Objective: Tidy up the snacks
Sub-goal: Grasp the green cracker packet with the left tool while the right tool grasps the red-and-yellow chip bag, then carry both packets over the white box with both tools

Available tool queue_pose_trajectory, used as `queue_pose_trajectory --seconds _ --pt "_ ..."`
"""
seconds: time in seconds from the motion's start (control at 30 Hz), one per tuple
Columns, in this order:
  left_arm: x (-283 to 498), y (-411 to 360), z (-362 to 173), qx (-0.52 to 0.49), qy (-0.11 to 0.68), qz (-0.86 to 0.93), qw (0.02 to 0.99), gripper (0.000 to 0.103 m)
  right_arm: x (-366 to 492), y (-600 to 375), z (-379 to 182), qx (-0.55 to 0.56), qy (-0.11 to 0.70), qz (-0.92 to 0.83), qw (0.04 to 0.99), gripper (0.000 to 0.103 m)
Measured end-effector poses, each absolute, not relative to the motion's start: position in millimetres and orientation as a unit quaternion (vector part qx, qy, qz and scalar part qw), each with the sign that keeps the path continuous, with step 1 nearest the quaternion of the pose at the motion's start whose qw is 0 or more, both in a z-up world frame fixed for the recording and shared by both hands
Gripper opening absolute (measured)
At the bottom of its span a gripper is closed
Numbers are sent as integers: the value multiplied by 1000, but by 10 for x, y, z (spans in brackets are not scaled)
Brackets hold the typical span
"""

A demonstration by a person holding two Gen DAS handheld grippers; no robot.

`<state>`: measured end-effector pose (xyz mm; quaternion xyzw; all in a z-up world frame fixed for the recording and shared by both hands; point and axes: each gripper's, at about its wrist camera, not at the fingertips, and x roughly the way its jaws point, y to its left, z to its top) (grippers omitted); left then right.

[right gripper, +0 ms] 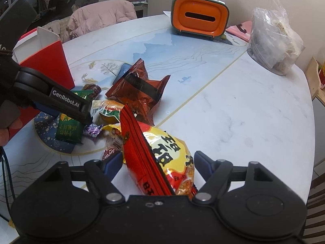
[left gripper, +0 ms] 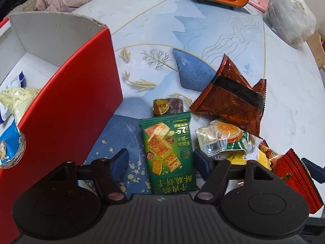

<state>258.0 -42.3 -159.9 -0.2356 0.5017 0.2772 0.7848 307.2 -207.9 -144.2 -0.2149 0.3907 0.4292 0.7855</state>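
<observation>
Nearest the left wrist camera, the left gripper [left gripper: 161, 158] stands part-open over the flat green cracker packet [left gripper: 167, 150], one blue pad on each long side of it. Neither pad clearly presses the foil, so I read it as straddling the packet without yet gripping. The packet lies flat on the patterned blue-and-white round table [left gripper: 284, 101], probably placed so a downward approach can pinch it across its narrow width. In the right wrist view the right gripper [right gripper: 158, 162] likewise brackets the puffy yellow-and-red snack bag [right gripper: 172, 152], which stands on edge with its red crimped seam [right gripper: 138, 140] toward the lens. Its left pad looks close to or touching the seam, the right pad stands a little clear, so it is not clamped. Just beyond lie a small white-and-green wrapped snack [left gripper: 223, 138], a purple twisted candy [right gripper: 92, 131] and a dark brown wrapped bar with a gold end [left gripper: 168, 106]. Farther out is a crumpled orange-brown foil packet with a black band [left gripper: 233, 97]. To the left rises the red cardboard box with a white inside [left gripper: 71, 101], already holding a pale yellow bag [left gripper: 18, 99] and a blue-and-white one, so it seems to be the collecting place. At the far edge sit an orange-fronted green tissue holder [right gripper: 200, 18] and a clear plastic bag [right gripper: 274, 40].
</observation>
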Motion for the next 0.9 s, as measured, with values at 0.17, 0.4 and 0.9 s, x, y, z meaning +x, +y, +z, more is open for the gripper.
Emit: queue_pose_trajectory --seconds 0.17,0.4,0.9 --pt "2565 -447 -1580 -224 502 279 788 49 3068 -2091 -1437 -212 390 424 789 63" --pt "2506 -399 -1576 -234 501 277 786 47 3034 -2157 -1410 -194 399 416 794 58" --pt "2199 -515 -1310 -247 501 237 795 45 2728 -2511 -1077 -121 423 409 800 57"
